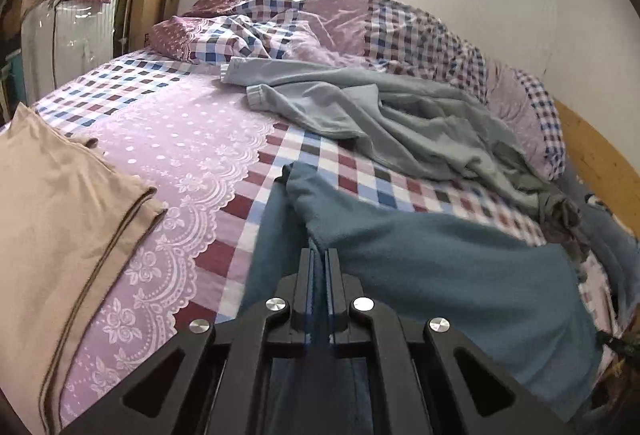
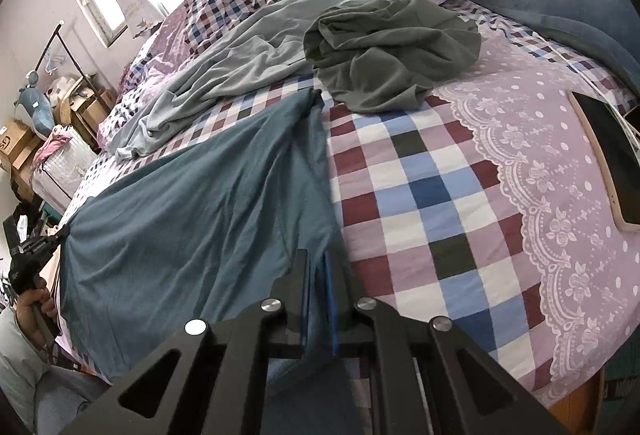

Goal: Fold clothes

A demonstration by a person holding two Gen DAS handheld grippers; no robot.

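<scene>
Both grippers pinching the teal garment on the bed.
Tan fold (image 1: 60, 219) far left; left gripper (image 1: 319, 255) clamped on teal garment (image 1: 440, 275), right gripper (image 2: 318, 263) clamped on its other edge; grey clothes (image 2: 392, 51) heaped behind, phone (image 2: 612, 159) at right on bed (image 2: 440, 195).

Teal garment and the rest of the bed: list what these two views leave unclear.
- Teal garment: type unclear, bunched; near edge hidden behind the right gripper in the right wrist view.
- Left gripper: pinched cloth edge hidden between its fingers, left wrist view.
- Dark grey garment: crumpled, type unclear; in the left wrist view blurred near the right edge.
- Phone: cut off by the right wrist view's edge.
- Tan folded cloth: cut off at the left edge.
</scene>
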